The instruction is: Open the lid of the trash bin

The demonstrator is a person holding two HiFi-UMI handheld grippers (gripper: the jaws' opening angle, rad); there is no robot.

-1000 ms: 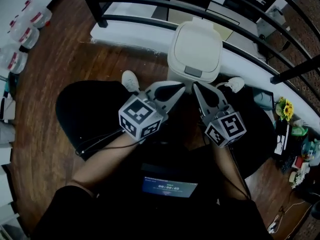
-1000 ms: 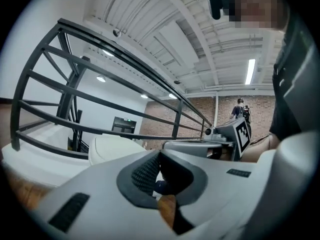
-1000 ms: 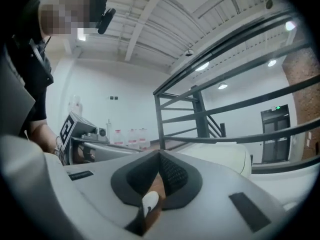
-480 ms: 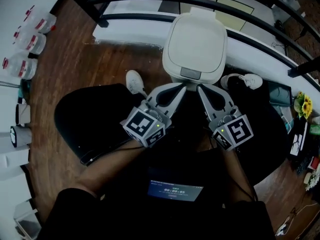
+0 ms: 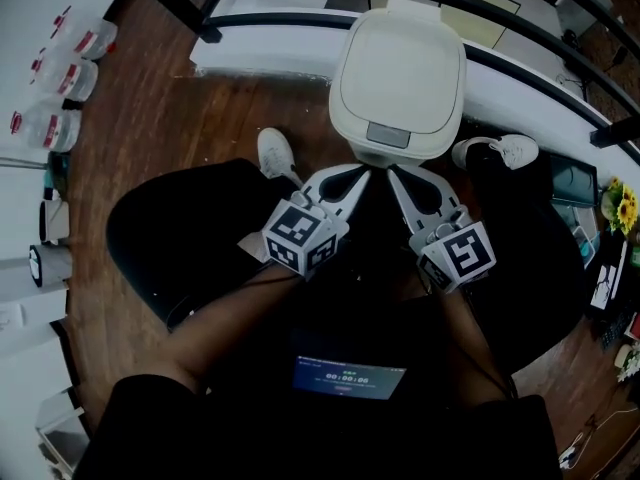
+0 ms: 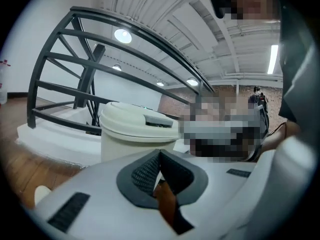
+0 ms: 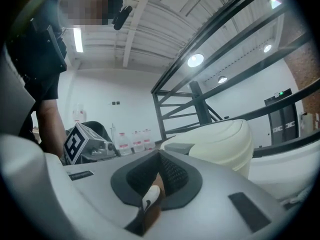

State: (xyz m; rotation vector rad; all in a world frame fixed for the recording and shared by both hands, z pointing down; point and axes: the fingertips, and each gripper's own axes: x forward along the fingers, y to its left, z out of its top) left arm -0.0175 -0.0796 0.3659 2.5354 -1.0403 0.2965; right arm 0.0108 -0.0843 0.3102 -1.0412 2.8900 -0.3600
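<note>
Trash bin larger in view | cream lid down | grey latch front

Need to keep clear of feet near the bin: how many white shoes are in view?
2. One white shoe is left of the trash bin, the other right of it; none else shows.

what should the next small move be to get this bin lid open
Probably ease the right gripper forward onto the grey tab at the front edge of the lid. The lid is down. The right gripper and the left gripper are both shut and empty, tips just short of the trash bin, with that tab directly ahead.
</note>
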